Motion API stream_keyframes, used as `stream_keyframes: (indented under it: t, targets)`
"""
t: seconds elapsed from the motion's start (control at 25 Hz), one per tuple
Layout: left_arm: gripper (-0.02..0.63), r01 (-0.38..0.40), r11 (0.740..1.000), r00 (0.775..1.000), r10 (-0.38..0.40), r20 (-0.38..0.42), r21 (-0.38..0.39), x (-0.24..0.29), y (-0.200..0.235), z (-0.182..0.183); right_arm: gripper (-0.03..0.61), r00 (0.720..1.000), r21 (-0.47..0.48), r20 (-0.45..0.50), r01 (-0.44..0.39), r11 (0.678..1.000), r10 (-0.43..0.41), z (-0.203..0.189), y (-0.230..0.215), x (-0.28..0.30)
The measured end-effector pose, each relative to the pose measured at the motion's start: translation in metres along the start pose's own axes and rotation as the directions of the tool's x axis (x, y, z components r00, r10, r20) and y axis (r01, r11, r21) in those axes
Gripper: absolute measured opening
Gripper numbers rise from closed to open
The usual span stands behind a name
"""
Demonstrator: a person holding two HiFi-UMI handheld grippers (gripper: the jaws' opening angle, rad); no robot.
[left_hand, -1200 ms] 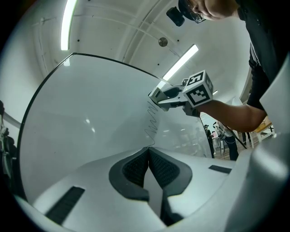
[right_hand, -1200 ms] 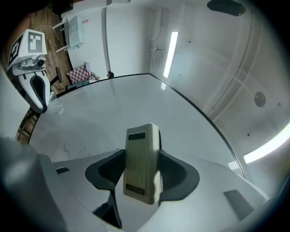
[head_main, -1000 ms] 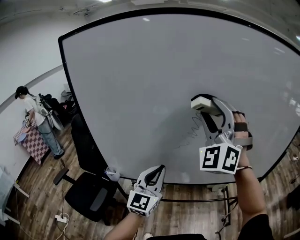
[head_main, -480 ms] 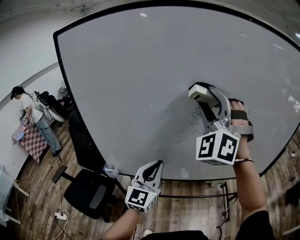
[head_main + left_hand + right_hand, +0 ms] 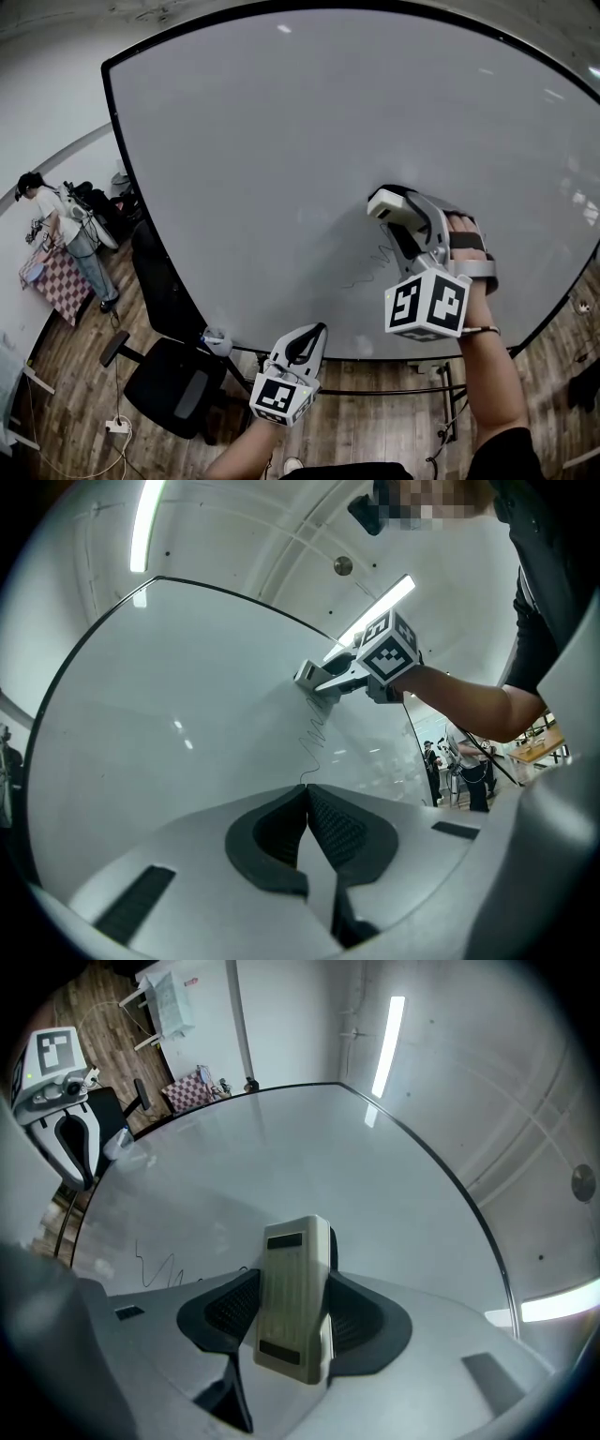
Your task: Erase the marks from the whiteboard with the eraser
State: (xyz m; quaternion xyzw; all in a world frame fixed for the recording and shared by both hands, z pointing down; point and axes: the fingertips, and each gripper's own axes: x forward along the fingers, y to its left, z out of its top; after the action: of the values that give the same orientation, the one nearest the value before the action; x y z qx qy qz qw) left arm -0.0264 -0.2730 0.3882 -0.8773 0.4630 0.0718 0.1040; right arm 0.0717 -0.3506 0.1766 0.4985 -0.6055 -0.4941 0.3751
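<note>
A large whiteboard [image 5: 309,141] fills the head view. A thin black squiggle [image 5: 370,266] runs down its lower middle, also seen as a squiggle [image 5: 312,742] in the left gripper view and a squiggle [image 5: 159,1272] in the right gripper view. My right gripper [image 5: 398,214] is shut on a pale eraser [image 5: 294,1299] and presses the eraser [image 5: 394,208] against the board at the top end of the marks. My left gripper [image 5: 314,337] hangs low below the board's bottom edge, jaws shut and empty.
A black office chair [image 5: 173,389] stands on the wood floor at lower left. A person [image 5: 70,234] stands by a checkered table [image 5: 52,281] at far left. The board's stand [image 5: 441,389] runs along below its bottom edge.
My right gripper has slid the eraser down and slightly left along the board, and the upper part of the squiggle is gone. The left gripper has barely moved.
</note>
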Motion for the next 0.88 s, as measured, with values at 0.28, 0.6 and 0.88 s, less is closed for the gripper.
stream_keyframes:
  t: [0.28, 0.6, 0.88]
  targets:
    - [0.02, 0.007, 1.0, 1.0, -0.007, 0.023, 0.007, -0.002, -0.003, 0.001, 0.249, 0.999, -0.001, -0.015, -0.049, 0.999, 0.049, -0.006, 0.028, 0.002]
    - [0.02, 0.028, 0.999, 0.999, -0.028, 0.019, 0.018, -0.002, -0.008, 0.002, 0.25, 0.998, 0.006, -0.017, -0.067, 0.998, 0.068, -0.012, 0.047, 0.003]
    - [0.02, 0.024, 1.0, 1.0, -0.025, 0.013, 0.015, -0.005, -0.009, -0.001, 0.25, 0.995, 0.013, -0.025, -0.098, 0.995, 0.099, -0.012, 0.065, 0.002]
